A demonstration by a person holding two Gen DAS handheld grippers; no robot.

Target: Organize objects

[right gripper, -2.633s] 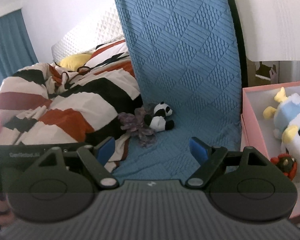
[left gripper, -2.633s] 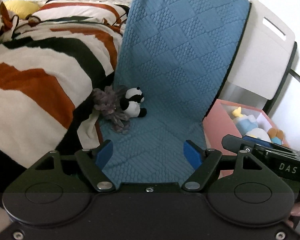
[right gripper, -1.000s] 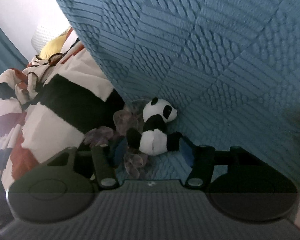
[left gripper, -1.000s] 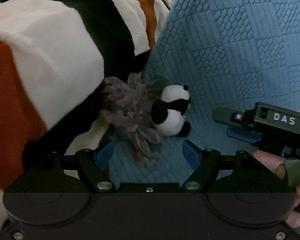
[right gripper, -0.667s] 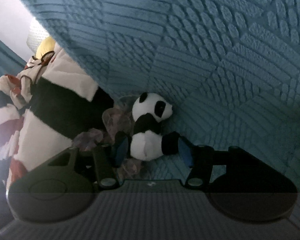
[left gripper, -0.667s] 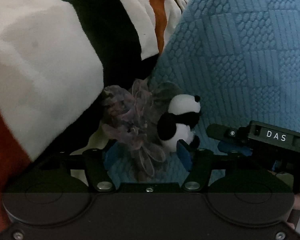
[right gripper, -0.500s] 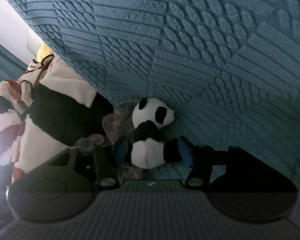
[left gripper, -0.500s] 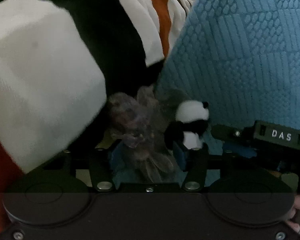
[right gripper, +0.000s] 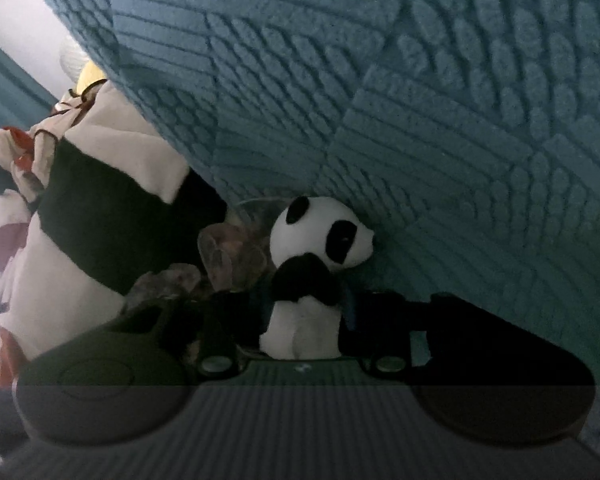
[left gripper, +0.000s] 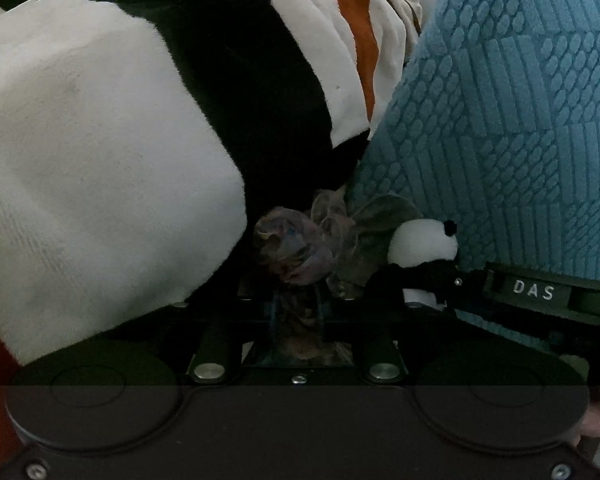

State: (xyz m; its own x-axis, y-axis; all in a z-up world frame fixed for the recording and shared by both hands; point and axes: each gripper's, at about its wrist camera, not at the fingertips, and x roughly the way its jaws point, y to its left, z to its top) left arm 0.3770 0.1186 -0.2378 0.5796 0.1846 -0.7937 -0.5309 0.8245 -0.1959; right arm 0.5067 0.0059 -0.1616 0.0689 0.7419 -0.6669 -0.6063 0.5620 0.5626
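A small black-and-white panda plush (right gripper: 320,236) leans against a blue quilted cover (right gripper: 420,120). My right gripper (right gripper: 308,308) has its jaws closing, and the blue pads press on the panda's white belly from both sides. Left of the panda lies a purple gauzy fabric toy (left gripper: 296,248). My left gripper (left gripper: 298,312) has its jaws closing too, and they pinch the toy's lower tail. In the left wrist view the panda (left gripper: 420,240) sits just right of the purple toy, with the right gripper's black arm marked DAS (left gripper: 536,292) beside it.
A thick blanket striped white, black and orange (left gripper: 100,140) bulges close on the left, touching the purple toy. The blue quilted cover (left gripper: 520,120) rises steeply behind and to the right. A yellow cushion (right gripper: 90,76) shows far back.
Both grippers came down and forward onto the toys. The left jaws narrowed from wide apart onto the purple toy's tail. The right jaws closed in on the panda's body.
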